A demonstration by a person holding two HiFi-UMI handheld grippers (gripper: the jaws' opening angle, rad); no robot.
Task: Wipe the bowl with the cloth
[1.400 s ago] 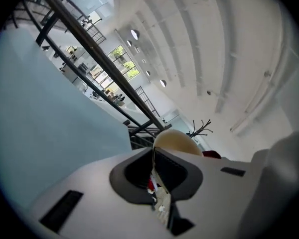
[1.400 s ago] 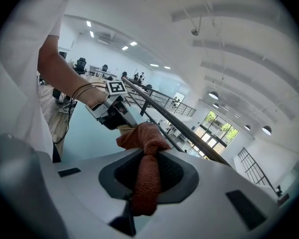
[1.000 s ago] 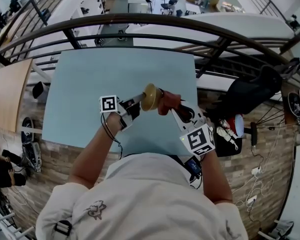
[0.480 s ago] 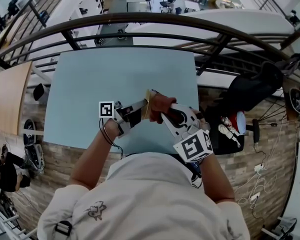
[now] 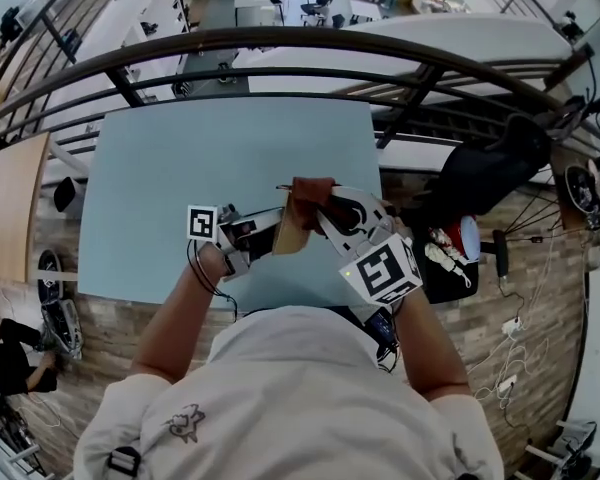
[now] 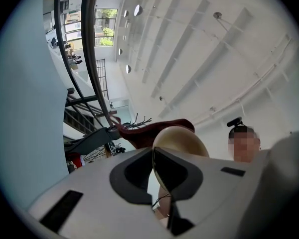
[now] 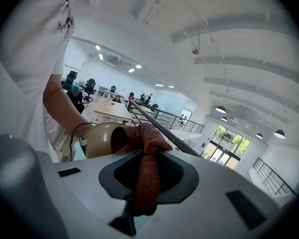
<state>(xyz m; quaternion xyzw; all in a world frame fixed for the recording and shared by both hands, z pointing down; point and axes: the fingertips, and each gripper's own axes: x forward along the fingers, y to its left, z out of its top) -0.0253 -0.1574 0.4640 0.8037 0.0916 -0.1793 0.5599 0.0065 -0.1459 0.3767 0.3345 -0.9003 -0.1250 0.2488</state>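
Mid-wipe: both tools are up off the worktop [image 5: 180, 158], over its near edge at centre. The left gripper [image 6: 154, 159] has its jaws clenched on the rim of the bowl [image 6: 182, 139], with the thin wall pinched between the pads. The bowl is tipped on its side and edge-on in the head view, so its mouth-to-base axis runs roughly level, left to right. It's round, so no real long axis. Can't tell which face meets the cloth [image 7: 145, 133]. It's dark red, bunched against the bowl's far-right side, touching. The right gripper [image 7: 139, 183] has its jaws clamped on a twisted tail of the cloth. Next, my read: drag the wad round the wall while the left turns the rim. Go light, the narrow pinch could let the bowl lever out.
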